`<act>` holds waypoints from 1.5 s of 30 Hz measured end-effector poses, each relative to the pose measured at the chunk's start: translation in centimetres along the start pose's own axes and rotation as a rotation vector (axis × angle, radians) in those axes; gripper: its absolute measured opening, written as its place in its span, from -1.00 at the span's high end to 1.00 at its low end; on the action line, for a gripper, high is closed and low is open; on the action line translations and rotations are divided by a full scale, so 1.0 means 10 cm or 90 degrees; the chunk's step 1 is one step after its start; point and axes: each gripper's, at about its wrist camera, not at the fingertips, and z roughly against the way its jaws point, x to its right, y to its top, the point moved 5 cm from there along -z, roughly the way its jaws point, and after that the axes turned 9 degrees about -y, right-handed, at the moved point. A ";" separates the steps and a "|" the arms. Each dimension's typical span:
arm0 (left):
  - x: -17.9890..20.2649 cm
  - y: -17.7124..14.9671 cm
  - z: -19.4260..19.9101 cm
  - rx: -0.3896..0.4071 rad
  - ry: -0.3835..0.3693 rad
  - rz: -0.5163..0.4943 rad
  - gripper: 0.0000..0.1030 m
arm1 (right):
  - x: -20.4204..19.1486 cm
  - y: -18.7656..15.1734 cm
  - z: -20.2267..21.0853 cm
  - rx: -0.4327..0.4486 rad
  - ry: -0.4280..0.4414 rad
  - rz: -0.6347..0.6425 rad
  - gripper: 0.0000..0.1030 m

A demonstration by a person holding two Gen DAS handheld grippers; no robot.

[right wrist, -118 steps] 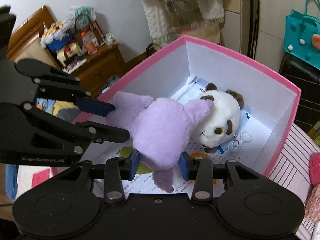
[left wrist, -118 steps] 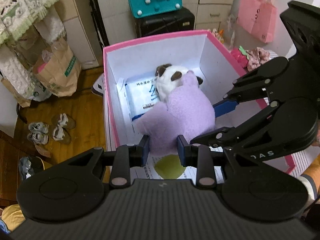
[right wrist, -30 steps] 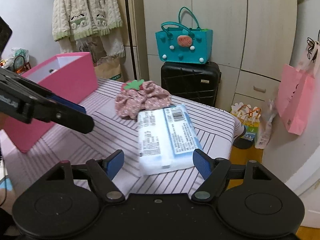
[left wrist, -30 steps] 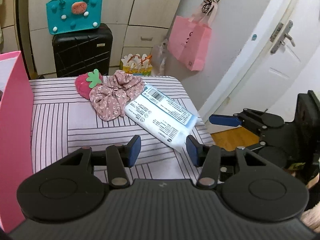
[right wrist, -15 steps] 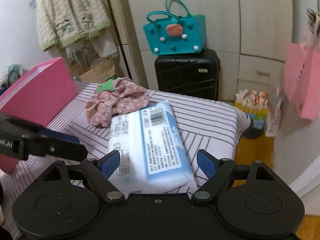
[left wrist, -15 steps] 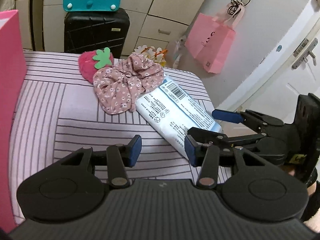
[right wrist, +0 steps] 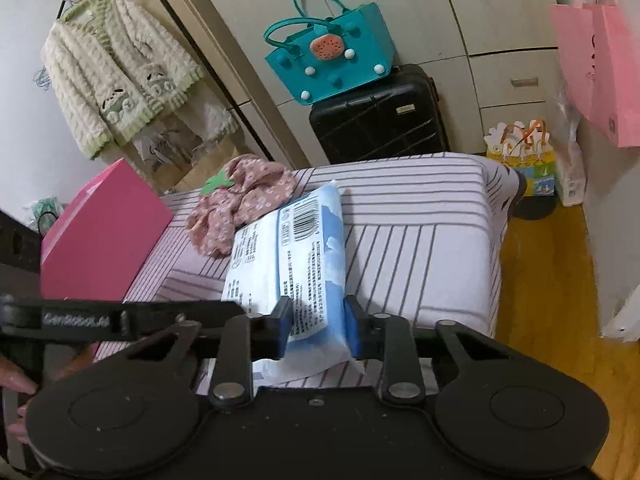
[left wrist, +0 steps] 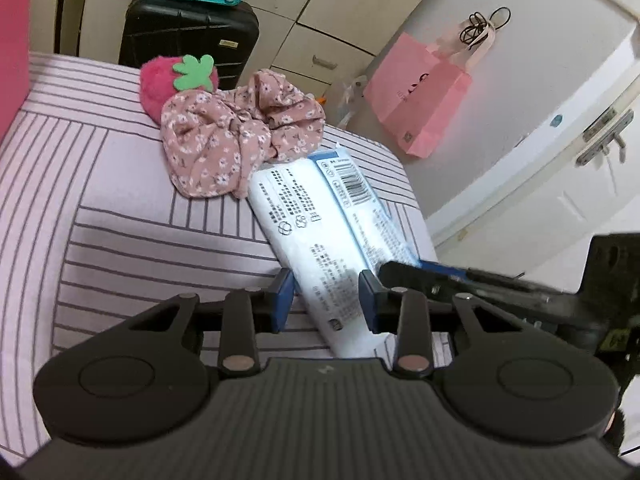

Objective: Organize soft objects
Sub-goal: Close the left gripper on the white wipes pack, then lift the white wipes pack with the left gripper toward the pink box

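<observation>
A white and blue tissue pack (left wrist: 320, 216) (right wrist: 296, 248) lies on the striped cover (left wrist: 120, 200) by its right edge. My left gripper (left wrist: 326, 300) straddles the pack's near end, its jaws closing with both pads against the pack's sides. From the other side, my right gripper (right wrist: 318, 322) has its jaws closing too, and they pinch the pack's near corner. A pink floral cloth (left wrist: 236, 140) (right wrist: 240, 200) touches the pack's far end. Behind the cloth sits a strawberry plush (left wrist: 176, 80). The pink box (right wrist: 104, 240) stands at the left.
A black suitcase (right wrist: 376, 120) with a teal bag (right wrist: 332, 56) on it stands behind the striped surface. A pink paper bag (left wrist: 420, 92) hangs on the wall at the right. The surface drops off to a wooden floor (right wrist: 540, 280) on the right.
Both grippers came down and in onto the tissue pack. The right jaws went from wide open to pinching it; the left jaws narrowed onto its sides.
</observation>
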 end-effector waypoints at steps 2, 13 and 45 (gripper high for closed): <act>0.00 -0.03 0.01 0.003 -0.004 -0.002 0.36 | -0.04 -0.04 0.04 -0.001 -0.008 0.007 0.44; 0.06 -0.18 0.13 -0.027 -0.027 0.004 0.43 | -0.21 -0.24 0.24 -0.027 -0.033 0.042 0.43; 0.18 -0.32 0.26 -0.026 0.028 -0.086 0.49 | -0.45 -0.34 0.32 -0.020 -0.080 0.040 0.22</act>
